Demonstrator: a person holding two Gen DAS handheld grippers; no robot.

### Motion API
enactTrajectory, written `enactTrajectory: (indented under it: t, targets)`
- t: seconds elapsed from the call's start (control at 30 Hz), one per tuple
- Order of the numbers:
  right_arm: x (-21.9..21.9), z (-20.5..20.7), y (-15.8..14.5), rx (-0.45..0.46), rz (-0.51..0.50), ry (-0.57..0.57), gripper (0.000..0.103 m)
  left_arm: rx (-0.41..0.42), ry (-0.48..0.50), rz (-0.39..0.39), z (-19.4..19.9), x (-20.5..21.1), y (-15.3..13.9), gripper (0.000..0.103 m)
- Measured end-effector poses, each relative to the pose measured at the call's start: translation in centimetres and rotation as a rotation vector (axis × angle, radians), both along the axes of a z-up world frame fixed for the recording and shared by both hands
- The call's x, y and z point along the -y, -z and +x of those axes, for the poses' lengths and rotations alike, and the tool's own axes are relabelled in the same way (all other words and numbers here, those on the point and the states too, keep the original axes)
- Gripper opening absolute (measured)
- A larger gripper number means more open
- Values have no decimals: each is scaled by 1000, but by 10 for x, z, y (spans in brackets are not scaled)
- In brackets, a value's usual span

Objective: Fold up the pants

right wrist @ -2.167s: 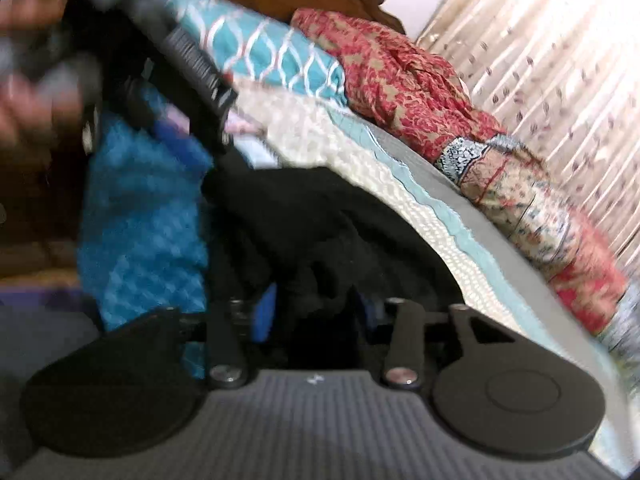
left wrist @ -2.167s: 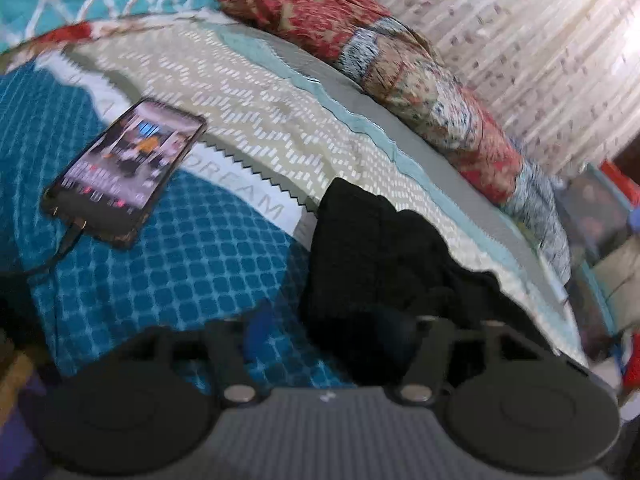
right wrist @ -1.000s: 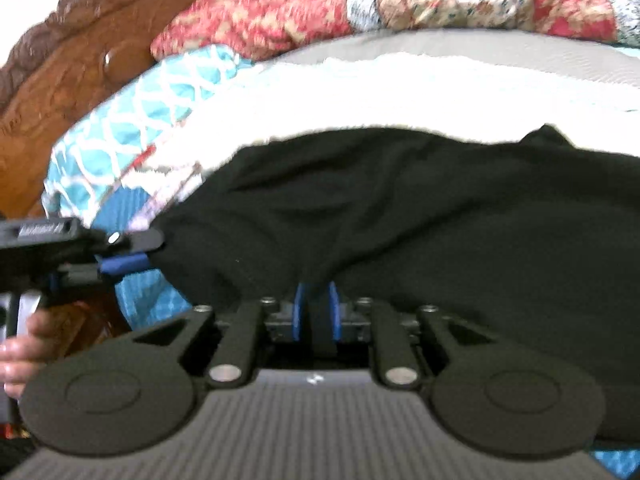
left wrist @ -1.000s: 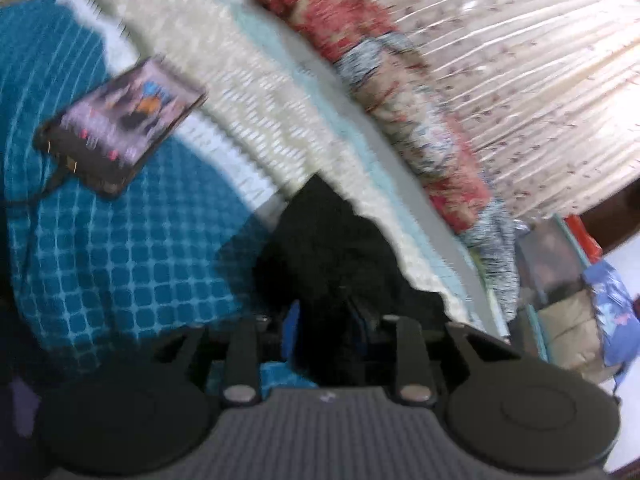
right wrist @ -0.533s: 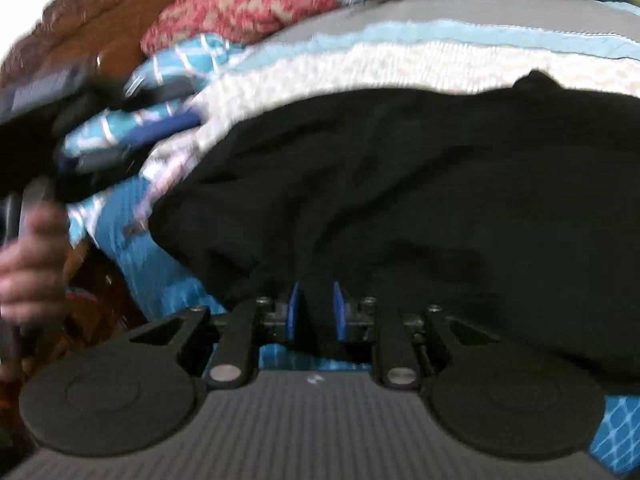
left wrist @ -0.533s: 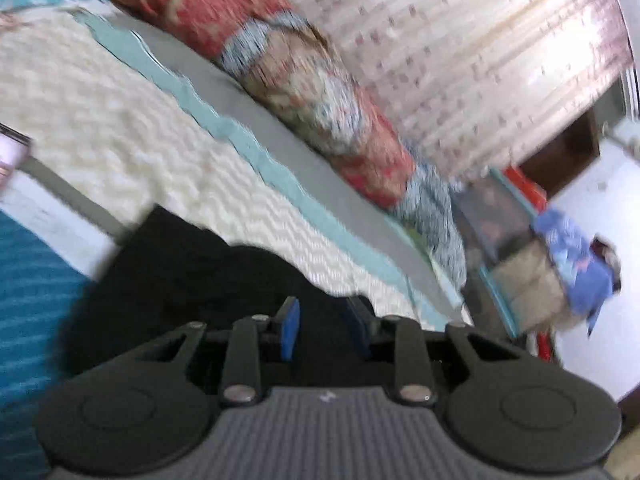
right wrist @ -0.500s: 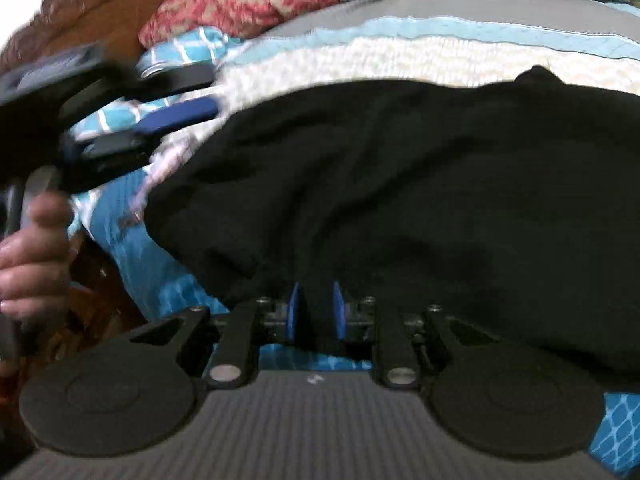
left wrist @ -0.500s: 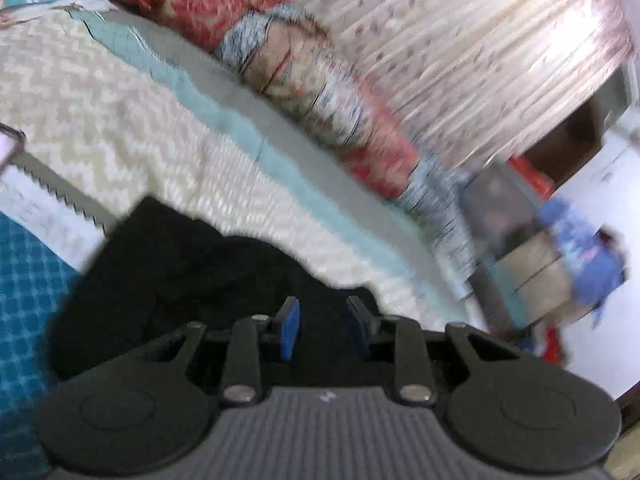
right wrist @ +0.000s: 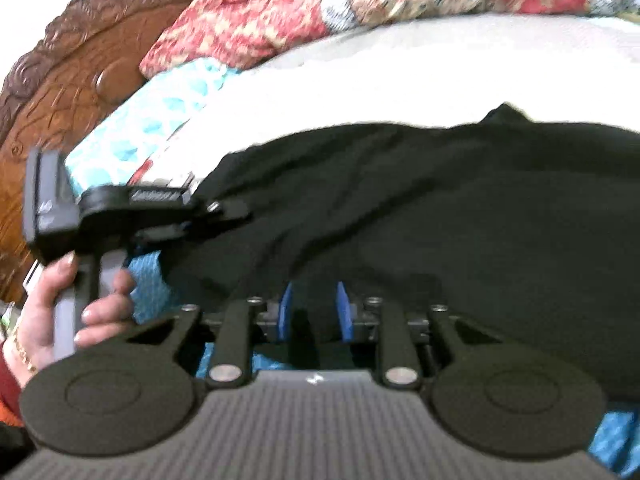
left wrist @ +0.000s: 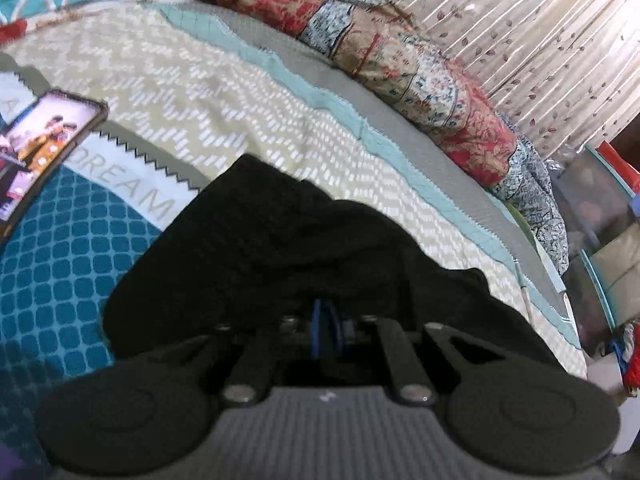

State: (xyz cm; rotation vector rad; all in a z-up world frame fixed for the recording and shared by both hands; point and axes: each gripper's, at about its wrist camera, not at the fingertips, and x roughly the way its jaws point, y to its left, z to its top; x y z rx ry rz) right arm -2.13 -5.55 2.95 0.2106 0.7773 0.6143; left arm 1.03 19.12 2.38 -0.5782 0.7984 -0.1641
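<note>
i'm mid-fold on the black knit fabric pants [left wrist: 280,248], which lie bunched across the patterned bedspread [left wrist: 240,112] near the bed's near edge, with a dark rectangular phone [left wrist: 44,148] well apart toward the left edge. my left gripper [left wrist: 325,330] is closing, its blue pads almost together on a pinch of the black cloth at the near hem. my right gripper [right wrist: 314,312] is opening: its blue pads stand apart with cloth lying between them but not pressed, so i judge it is letting go. next i'd need the right one to retake an edge, then carry both across to lay one half over the other.
</note>
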Motion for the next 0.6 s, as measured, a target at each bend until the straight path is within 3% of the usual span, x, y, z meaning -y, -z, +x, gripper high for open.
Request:
enactTrajectory:
  t: [0.2, 0.37, 0.6]
  targets:
    - [49, 1, -6, 11, 11, 117, 33, 62, 83, 38, -20, 32, -20, 15]
    - [82, 0, -2, -13, 32, 210, 33, 56, 161, 127, -31, 59, -11, 17]
    - [92, 6, 40, -184, 38, 258, 32, -21, 138, 146, -27, 57, 15, 18]
